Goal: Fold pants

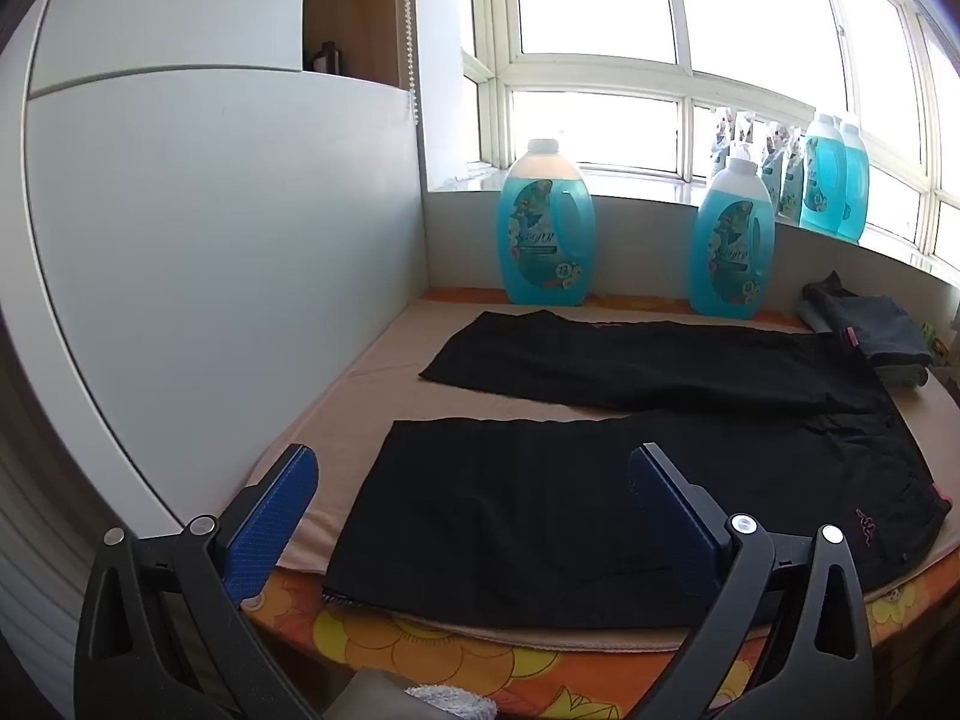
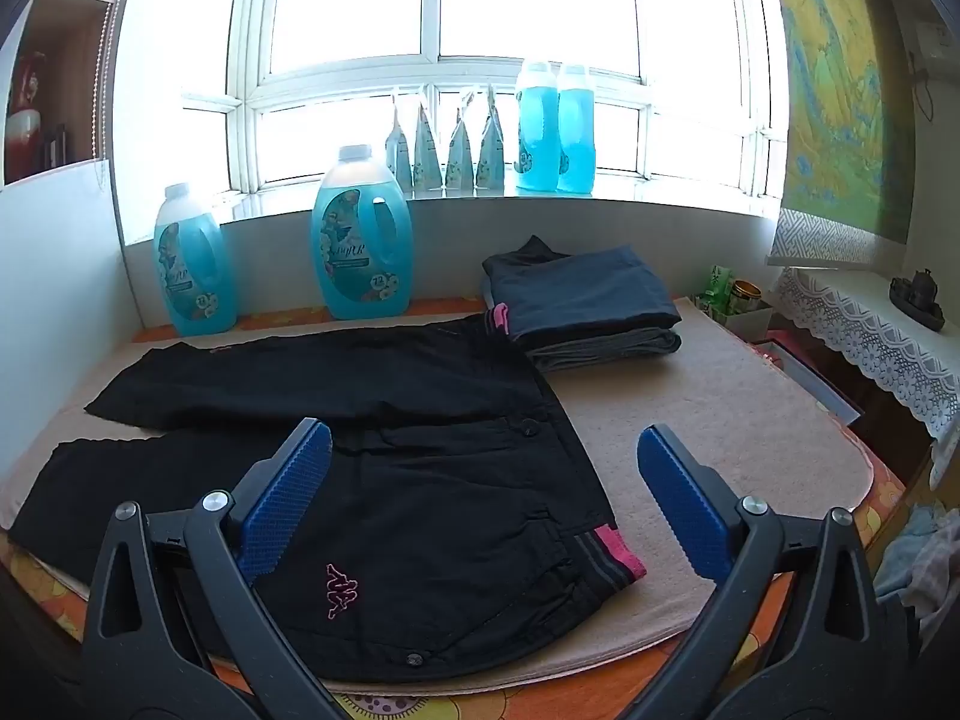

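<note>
Black pants [image 1: 540,504] lie spread flat on a beige mat [image 1: 360,402], legs to the left, waistband with a pink stripe to the right. They also show in the right wrist view [image 2: 432,480], with a pink logo near the waist. My left gripper [image 1: 474,480] is open and empty, hovering above the near leg's cuff end. My right gripper [image 2: 486,462] is open and empty, hovering above the waistband end.
Two blue detergent bottles [image 1: 545,228] [image 1: 732,240] stand at the back of the mat. A stack of folded grey clothes [image 2: 582,312] sits at the back right. A white panel [image 1: 210,240] walls the left. More bottles [image 2: 555,126] stand on the windowsill.
</note>
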Demonstrator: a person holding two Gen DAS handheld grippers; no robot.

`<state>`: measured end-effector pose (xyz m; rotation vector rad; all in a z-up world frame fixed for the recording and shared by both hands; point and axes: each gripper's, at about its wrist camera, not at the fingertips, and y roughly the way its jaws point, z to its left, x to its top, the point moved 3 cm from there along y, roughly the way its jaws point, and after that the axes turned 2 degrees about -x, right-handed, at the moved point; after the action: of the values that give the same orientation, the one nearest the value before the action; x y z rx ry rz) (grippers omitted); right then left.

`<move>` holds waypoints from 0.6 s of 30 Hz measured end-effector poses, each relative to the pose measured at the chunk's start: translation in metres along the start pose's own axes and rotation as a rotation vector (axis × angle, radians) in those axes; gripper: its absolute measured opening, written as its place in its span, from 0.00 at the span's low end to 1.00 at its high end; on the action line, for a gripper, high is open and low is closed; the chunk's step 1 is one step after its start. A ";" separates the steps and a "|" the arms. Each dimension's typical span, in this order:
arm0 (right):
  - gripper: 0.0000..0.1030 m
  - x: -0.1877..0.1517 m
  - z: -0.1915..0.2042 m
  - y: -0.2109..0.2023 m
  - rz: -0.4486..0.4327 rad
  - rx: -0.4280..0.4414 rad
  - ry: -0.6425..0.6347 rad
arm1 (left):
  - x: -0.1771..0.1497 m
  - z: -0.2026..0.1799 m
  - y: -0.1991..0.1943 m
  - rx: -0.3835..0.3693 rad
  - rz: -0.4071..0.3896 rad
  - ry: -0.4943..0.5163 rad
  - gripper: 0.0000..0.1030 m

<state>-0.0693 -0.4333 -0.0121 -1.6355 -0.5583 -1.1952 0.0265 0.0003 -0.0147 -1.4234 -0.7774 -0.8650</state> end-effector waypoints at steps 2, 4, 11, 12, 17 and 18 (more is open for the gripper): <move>1.00 0.001 -0.002 0.002 0.000 -0.001 -0.008 | 0.001 0.001 0.000 -0.006 0.004 -0.005 1.00; 1.00 0.001 0.000 -0.002 -0.007 -0.005 -0.019 | 0.001 0.000 0.001 0.005 0.006 0.008 1.00; 1.00 0.003 0.002 -0.003 -0.010 -0.006 -0.018 | 0.003 -0.006 -0.002 0.010 -0.004 0.008 1.00; 1.00 0.003 0.003 -0.003 -0.011 -0.006 -0.015 | 0.003 -0.002 -0.003 0.005 -0.006 -0.001 1.00; 1.00 0.004 0.001 -0.003 -0.015 -0.003 -0.012 | 0.002 -0.003 -0.002 0.004 -0.002 -0.004 1.00; 1.00 0.004 0.001 -0.003 -0.015 -0.003 -0.012 | 0.001 -0.003 -0.002 0.002 -0.003 -0.004 1.00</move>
<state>-0.0698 -0.4320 -0.0072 -1.6440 -0.5775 -1.1982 0.0256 -0.0031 -0.0126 -1.4230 -0.7831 -0.8634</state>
